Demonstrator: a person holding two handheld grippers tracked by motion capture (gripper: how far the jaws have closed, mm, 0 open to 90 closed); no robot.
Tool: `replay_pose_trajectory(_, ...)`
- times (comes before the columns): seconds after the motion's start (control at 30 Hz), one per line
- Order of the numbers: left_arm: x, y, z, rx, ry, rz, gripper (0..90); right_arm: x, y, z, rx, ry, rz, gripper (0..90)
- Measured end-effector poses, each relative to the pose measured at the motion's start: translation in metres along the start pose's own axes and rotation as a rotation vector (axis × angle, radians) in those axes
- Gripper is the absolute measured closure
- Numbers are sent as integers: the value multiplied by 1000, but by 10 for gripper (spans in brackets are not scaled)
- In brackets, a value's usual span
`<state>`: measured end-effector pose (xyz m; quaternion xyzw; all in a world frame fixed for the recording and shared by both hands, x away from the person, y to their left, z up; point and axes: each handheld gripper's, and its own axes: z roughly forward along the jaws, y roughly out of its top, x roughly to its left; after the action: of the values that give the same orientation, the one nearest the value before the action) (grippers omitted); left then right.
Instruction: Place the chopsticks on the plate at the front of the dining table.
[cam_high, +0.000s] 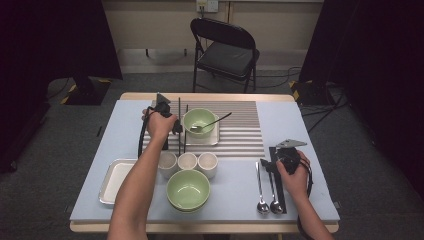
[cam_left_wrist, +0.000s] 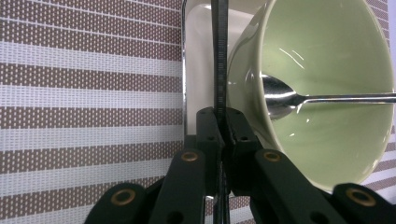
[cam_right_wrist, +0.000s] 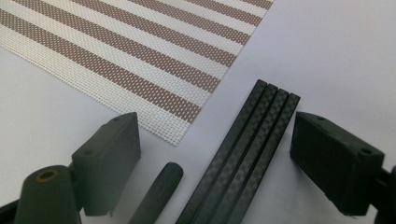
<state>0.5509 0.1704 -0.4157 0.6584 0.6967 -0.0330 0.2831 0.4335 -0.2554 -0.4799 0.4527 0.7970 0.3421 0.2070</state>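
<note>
Chopstick (cam_left_wrist: 220, 56) pinched in left tongs (cam_left_wrist: 223, 128), right tongs (cam_right_wrist: 215, 154) agape

We look down on a pale blue worktop (cam_high: 100, 165) with a striped mat (cam_high: 245, 131) at its far middle. On the mat, a green bowl (cam_high: 198, 120) sits on a square plate (cam_high: 212, 140), a spoon (cam_high: 210, 123) leaning in it. The left hand-held gripper (cam_high: 176, 126) is just left of that bowl, beside upright black chopsticks (cam_high: 179, 125). Nearer us stand three white cups (cam_high: 187, 161), a second green bowl (cam_high: 188, 189) and a metal tray (cam_high: 112, 180). At right, the right hand-held gripper (cam_high: 267, 164) rests over more black chopsticks (cam_high: 278, 192), beside two spoons (cam_high: 267, 205). A folding chair (cam_high: 225, 50) stands beyond.
</note>
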Motion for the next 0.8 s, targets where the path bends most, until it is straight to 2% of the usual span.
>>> replay_pose_trajectory(0.07,-1,0,1,-2,6,-12,862,0,0,0,0,0,0,151)
replay_pose_trajectory(0.1,0,0,1,4,14,-1,862,0,0,0,0,0,0,151)
replay_pose_trajectory(0.3,0,0,3,-13,12,-16,862,0,0,0,0,0,0,151)
replay_pose_trajectory(0.57,2,1,5,1,3,0,862,0,0,0,0,0,0,151)
replay_pose_trajectory(0.8,1,1,9,-5,19,-15,861,0,0,0,0,1,-2,151)
